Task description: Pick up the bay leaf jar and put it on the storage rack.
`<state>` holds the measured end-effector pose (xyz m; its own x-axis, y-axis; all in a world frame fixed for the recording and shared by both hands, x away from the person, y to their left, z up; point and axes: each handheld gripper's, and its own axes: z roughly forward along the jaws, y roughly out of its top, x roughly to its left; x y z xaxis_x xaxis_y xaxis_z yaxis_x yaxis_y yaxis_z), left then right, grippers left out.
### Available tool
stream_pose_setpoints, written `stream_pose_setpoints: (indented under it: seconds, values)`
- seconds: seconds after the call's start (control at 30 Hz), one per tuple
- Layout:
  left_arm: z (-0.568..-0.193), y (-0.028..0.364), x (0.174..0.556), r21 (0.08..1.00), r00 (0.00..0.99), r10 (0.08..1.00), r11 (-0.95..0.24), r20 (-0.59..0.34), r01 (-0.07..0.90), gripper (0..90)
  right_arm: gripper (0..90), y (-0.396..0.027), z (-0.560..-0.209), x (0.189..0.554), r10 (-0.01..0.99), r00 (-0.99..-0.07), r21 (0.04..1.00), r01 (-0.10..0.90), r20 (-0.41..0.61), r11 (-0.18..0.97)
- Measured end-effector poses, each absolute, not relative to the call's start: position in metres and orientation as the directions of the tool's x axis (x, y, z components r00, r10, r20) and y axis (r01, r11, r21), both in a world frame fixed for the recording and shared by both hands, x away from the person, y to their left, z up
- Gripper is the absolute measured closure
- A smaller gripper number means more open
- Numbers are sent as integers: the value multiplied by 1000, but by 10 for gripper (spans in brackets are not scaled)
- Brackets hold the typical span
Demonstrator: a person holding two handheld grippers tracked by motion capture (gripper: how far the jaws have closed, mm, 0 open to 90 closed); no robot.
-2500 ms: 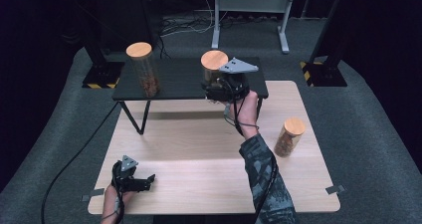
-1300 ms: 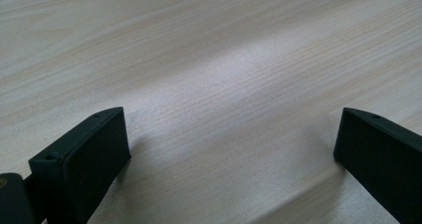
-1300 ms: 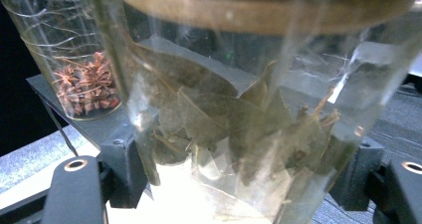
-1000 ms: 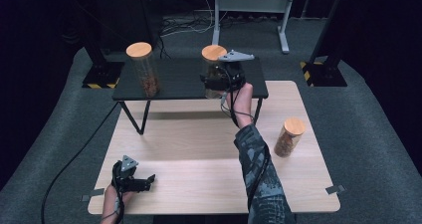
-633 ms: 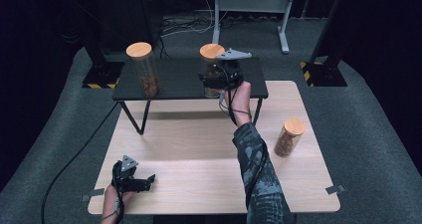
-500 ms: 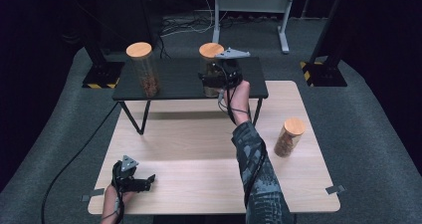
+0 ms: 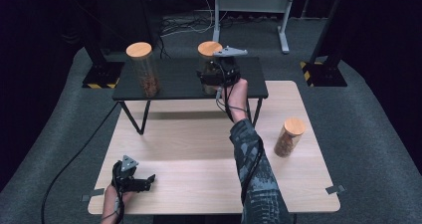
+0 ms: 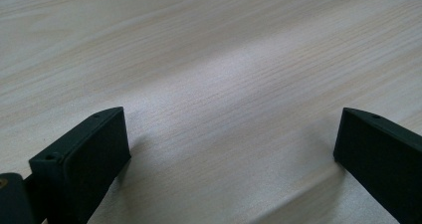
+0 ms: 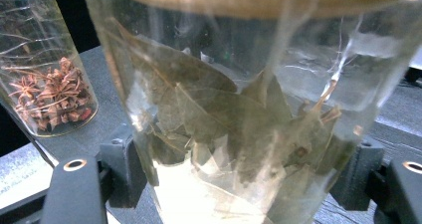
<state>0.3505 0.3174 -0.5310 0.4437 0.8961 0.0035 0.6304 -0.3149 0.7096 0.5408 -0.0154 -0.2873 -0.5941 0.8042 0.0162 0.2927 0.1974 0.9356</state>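
Beside the black shelf [image 7: 189, 82], a pale wood table [image 7: 199, 149]. On the shelf, clear jars: olive-green leaves [image 9: 224, 114], reddish-brown star anise [image 9: 52, 94]. Tan lids [image 7: 139, 50]. Patterned grey sleeve [image 7: 254, 174].

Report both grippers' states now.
Left gripper: open, empty, low over the wooden table.
Right gripper: shut on the bay-leaf jar.

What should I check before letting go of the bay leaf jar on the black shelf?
1. Right gripper shut on bay leaf jar: ok.
2. Jar upright: ok.
3. Jar base fully seated on black shelf: cannot tell.
4. Gap to star anise jar: ok, well apart.
5. Cork lid on: ok.
6. Left gripper out of the way, open on wooden table: ok.
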Motion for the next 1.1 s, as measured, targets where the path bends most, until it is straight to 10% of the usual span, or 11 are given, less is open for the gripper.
stream_pose_setpoints:
  seconds: [0.8,1.1]
  values:
    - [-531,317,350,710,444,896,-315,4,630,1,236,-15,-284,542,801,-598,924,315,17,216]
    - [-531,317,350,710,444,896,-315,4,630,1,79,-19,-287,540,789,-614,882,387,29,269]
